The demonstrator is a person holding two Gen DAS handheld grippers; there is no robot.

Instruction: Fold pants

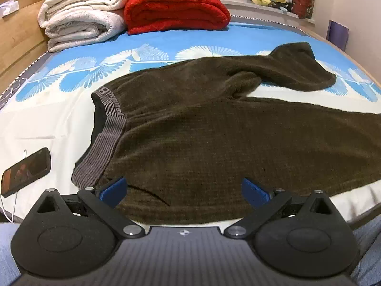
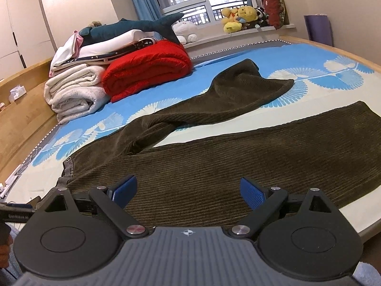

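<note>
Dark brown corduroy pants (image 1: 214,131) lie spread on the bed, grey striped waistband (image 1: 102,147) at the left, legs running right. The far leg (image 1: 297,71) bends back on itself; the near leg (image 2: 285,147) lies straight. My left gripper (image 1: 184,190) is open and empty, hovering over the pants' near edge by the waistband. My right gripper (image 2: 188,193) is open and empty over the near leg (image 2: 190,174), close to the bed's front edge.
A phone (image 1: 25,171) with a cable lies on the sheet left of the waistband. Folded white blankets (image 1: 81,19) and a red blanket (image 1: 176,9) are stacked at the far headboard side. Plush toys (image 2: 240,16) sit on the window sill. The bed's front edge (image 2: 371,228) is close.
</note>
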